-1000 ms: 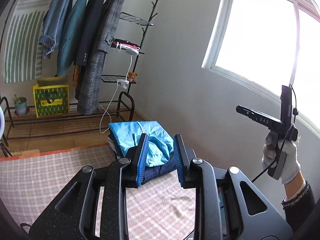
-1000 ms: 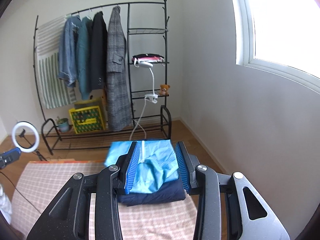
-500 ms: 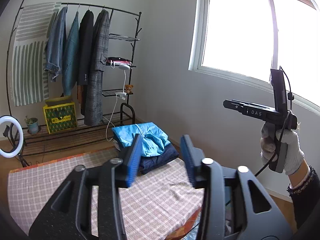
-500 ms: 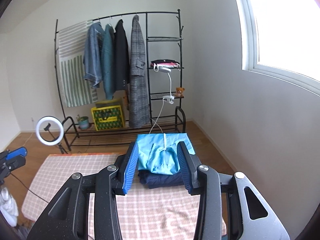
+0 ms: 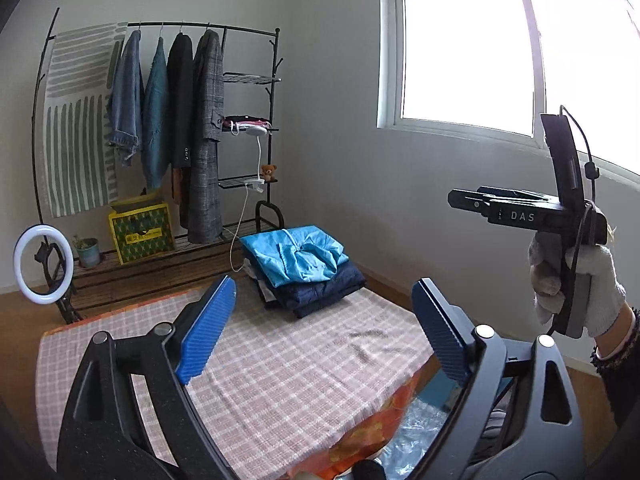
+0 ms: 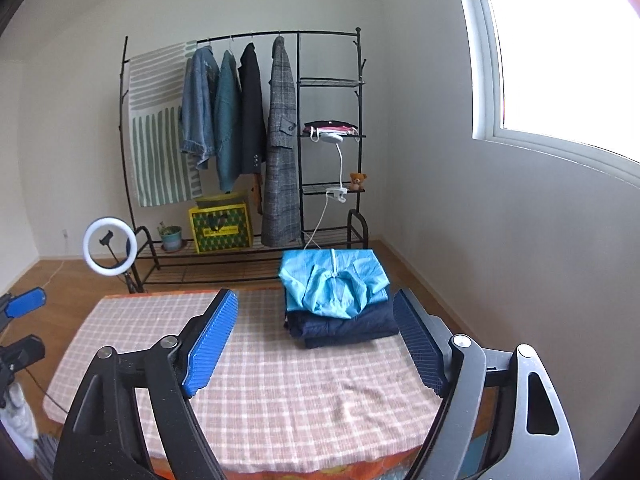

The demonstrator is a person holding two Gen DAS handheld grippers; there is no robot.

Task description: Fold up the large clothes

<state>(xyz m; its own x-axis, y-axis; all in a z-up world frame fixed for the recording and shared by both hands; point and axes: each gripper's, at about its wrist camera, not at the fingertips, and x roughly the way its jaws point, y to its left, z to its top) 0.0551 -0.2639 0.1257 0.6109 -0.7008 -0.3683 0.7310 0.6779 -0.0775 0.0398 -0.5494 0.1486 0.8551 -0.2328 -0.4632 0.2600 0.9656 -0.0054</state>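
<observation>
We see the table (image 6: 280, 400) under a pink checked cloth (image 6: 256, 364), its near edge just below both tools and its far edge short of the black clothes rack (image 6: 248, 152). The folded stack sits at the far right corner of the table, close to the right-hand wall; the rest of the cloth is bare, with most free room to the left and in front of the stack. A ring light (image 6: 110, 245) stands on the floor off the table's far left corner.

The top piece is a light blue jacket (image 6: 334, 280), folded into a rough square, collar and zip facing us, slightly rumpled. Under it lies a dark navy garment (image 6: 348, 328), also folded, its front edge sticking out past the blue one.

Our left tool (image 5: 322, 328) and right tool (image 6: 316, 336) both have their jaws opening, already wide, with nothing between the pads. In the left view our gloved right hand (image 5: 576, 284) grips its handle.

Compared with a second ago, both tools have pulled back from the stack, which then filled the gap between much narrower jaws.
</observation>
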